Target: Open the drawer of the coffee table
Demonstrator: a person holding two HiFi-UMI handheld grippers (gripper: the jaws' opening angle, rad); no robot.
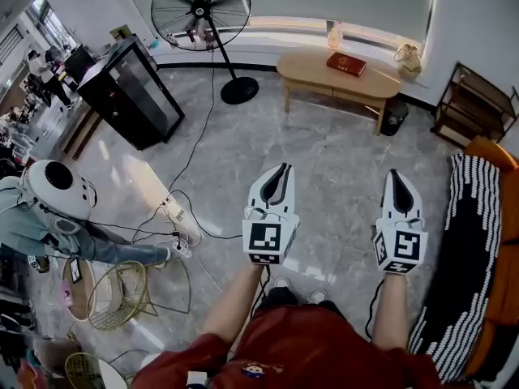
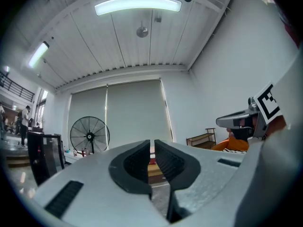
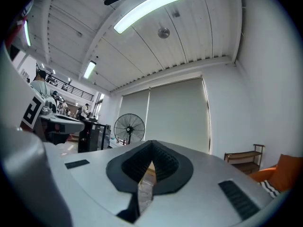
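The light wooden coffee table (image 1: 312, 73) stands by the far wall under the window, with a red book (image 1: 346, 63) and a small bottle (image 1: 333, 35) on top. Its drawer is too small to make out from here. Both grippers hover level over the marble floor, well short of the table. My left gripper (image 1: 281, 171) is shut and empty. A sliver of the table (image 2: 152, 168) shows through the slit between its jaws (image 2: 152, 144). My right gripper (image 1: 395, 177) is shut too, its tips meeting (image 3: 151, 145) with nothing held.
A standing fan (image 1: 201, 10) and a black cabinet (image 1: 130, 91) stand at the left. Cables and a power strip (image 1: 174, 211) cross the floor beside a crouching person (image 1: 57, 209). A sofa with a black-and-white throw (image 1: 466, 250), a wooden shelf (image 1: 474, 104) and a black bin (image 1: 394, 117) line the right.
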